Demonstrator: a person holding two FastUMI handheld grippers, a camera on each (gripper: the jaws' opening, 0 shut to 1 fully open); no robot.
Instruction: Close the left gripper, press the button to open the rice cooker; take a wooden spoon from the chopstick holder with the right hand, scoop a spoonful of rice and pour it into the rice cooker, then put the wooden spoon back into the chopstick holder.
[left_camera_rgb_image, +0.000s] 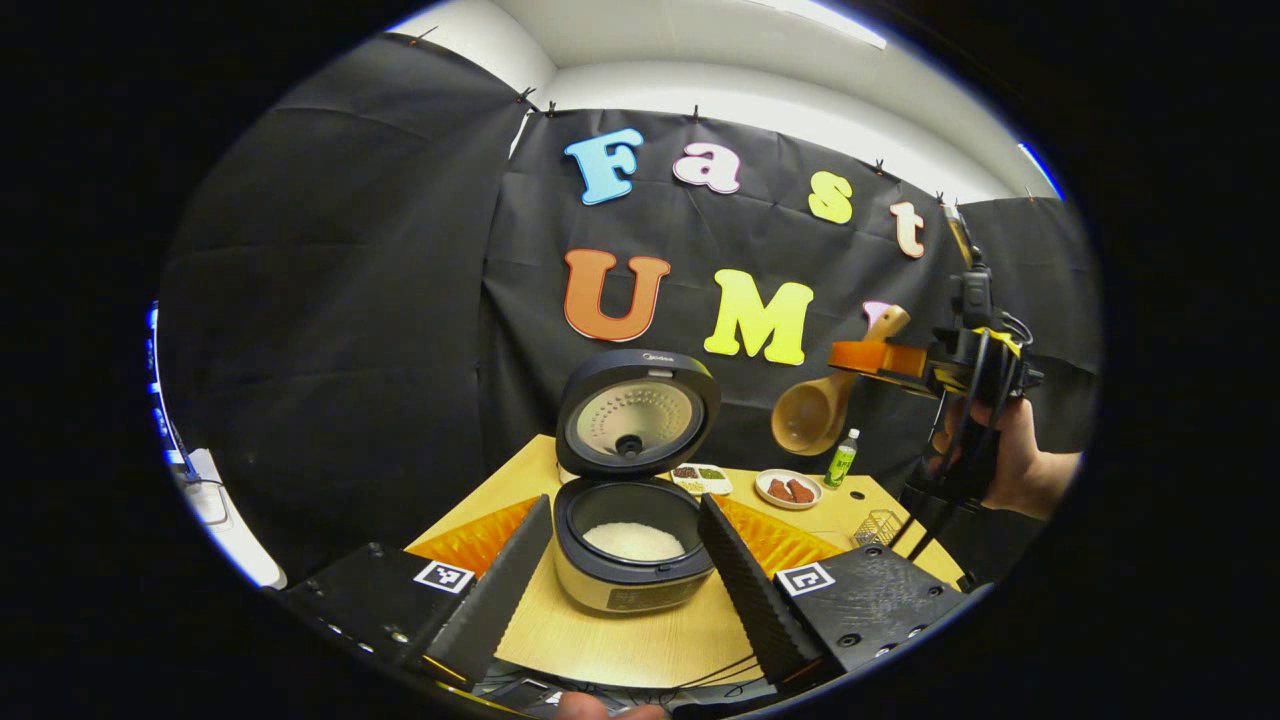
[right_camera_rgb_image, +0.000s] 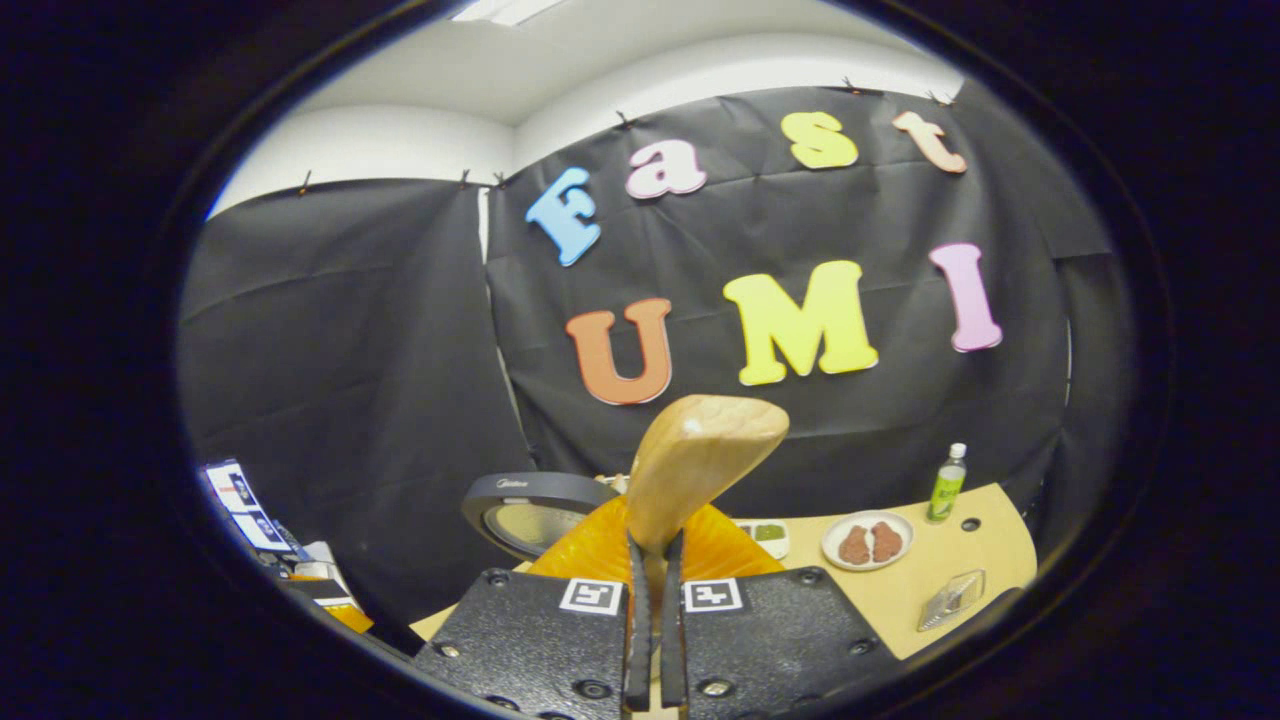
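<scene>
The rice cooker (left_camera_rgb_image: 632, 585) stands open on the wooden table, lid (left_camera_rgb_image: 637, 415) upright, white rice in its pot. My left gripper (left_camera_rgb_image: 625, 500) is open, its fingers spread on either side of the cooker, just in front of it. High to the right, my right gripper (left_camera_rgb_image: 930, 365) is shut on the handle of the wooden spoon (left_camera_rgb_image: 815, 410), whose bowl hangs down and looks empty. In the right gripper view, the spoon handle (right_camera_rgb_image: 700, 460) sticks up between the right gripper's (right_camera_rgb_image: 652, 560) shut fingers, and the cooker lid (right_camera_rgb_image: 530, 510) lies lower left. A small mesh chopstick holder (left_camera_rgb_image: 880, 525) sits at the table's right.
Behind the cooker are a small dish of grains (left_camera_rgb_image: 702, 477), a plate with brown food (left_camera_rgb_image: 788, 489) and a green bottle (left_camera_rgb_image: 841, 459). A hand (left_camera_rgb_image: 1020, 465) holds the right gripper. The table's (left_camera_rgb_image: 620, 640) near edge runs under my left fingers.
</scene>
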